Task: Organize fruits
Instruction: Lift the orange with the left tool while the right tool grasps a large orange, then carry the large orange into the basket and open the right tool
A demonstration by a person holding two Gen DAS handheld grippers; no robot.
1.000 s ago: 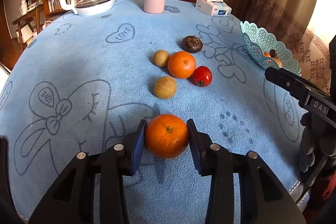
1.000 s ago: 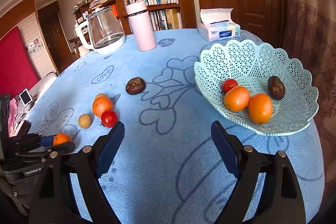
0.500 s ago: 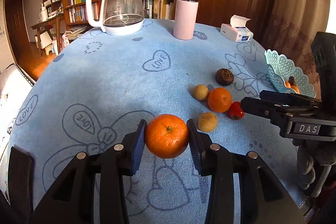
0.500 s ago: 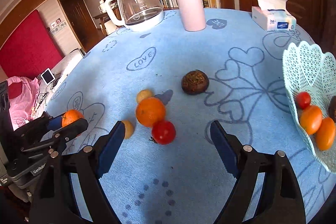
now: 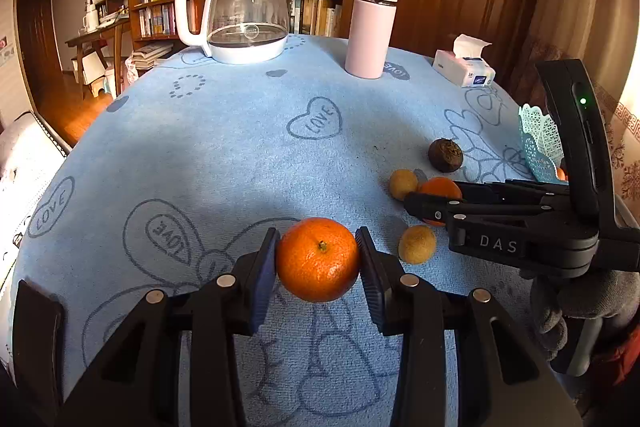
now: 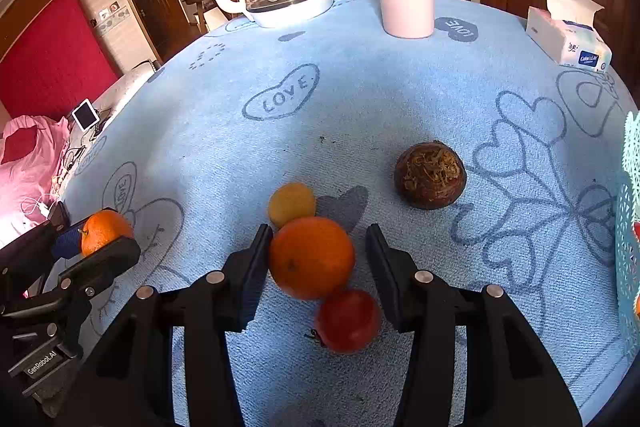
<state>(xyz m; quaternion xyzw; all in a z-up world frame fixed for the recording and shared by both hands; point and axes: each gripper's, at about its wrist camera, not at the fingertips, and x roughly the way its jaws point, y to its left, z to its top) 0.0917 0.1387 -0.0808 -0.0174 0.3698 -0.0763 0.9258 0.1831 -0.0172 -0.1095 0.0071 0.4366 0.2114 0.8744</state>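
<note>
1. My left gripper (image 5: pixel 318 259) is clamped on a mandarin (image 5: pixel 318 259), both pads pressed flat to its sides, held above the blue tablecloth (image 5: pixel 240 147).
2. My right gripper (image 6: pixel 318 259) has just been closing around the larger orange (image 6: pixel 311 257) in the loose cluster on the cloth. The left pad touches its skin; the right pad stands just off it with a sliver of gap — so I count this as not yet gripped.
3. The risk, as I judge it, is the red tomato (image 6: pixel 347 321). It sits touching the orange on the near side, right by the inner face of the right finger, and could be pinched or rolled away as the jaws finish closing.
4. A small yellow-brown fruit (image 6: pixel 292 203) touches the orange on the far side; a second one (image 5: pixel 417 243) lies near the gripper in the left view. The dark brown fruit (image 6: pixel 430 175) sits apart.
5. To do this well I would centre the jaws on the orange's widest part, finish closing gently, then lift straight up — clear of the neighbours.
6. The teal basket (image 5: pixel 538 141) waits at the right edge of the table, with fruit already inside.
</note>
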